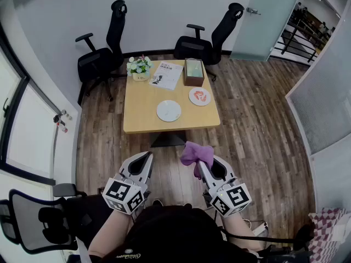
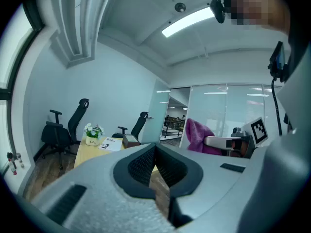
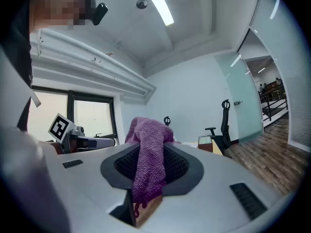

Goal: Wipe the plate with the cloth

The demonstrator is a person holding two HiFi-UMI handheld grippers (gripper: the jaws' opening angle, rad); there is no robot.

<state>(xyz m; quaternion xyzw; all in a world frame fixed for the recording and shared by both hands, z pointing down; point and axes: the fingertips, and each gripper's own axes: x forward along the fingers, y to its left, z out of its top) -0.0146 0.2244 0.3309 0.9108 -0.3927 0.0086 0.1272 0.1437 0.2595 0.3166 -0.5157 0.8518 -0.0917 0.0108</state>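
A white plate (image 1: 168, 110) lies on the near part of the wooden table (image 1: 141, 104). Farther right on the table sits a second plate with a red pattern (image 1: 199, 96). My right gripper (image 1: 199, 166) is held in the air short of the table's near edge, shut on a purple cloth (image 1: 196, 153) that bunches over its tips. In the right gripper view the cloth (image 3: 148, 164) hangs down between the jaws. My left gripper (image 1: 147, 158) floats beside it at the left with its jaws together and nothing in them. The left gripper view shows the cloth (image 2: 196, 136) off to the right.
At the table's far end stand a flower pot (image 1: 139, 68), a booklet (image 1: 166, 74) and a brown box (image 1: 193, 72). Two black office chairs (image 1: 103, 53) (image 1: 211, 39) are behind the table. Another chair (image 1: 38, 219) is at my lower left. A glass door (image 1: 264, 16) is at the far right.
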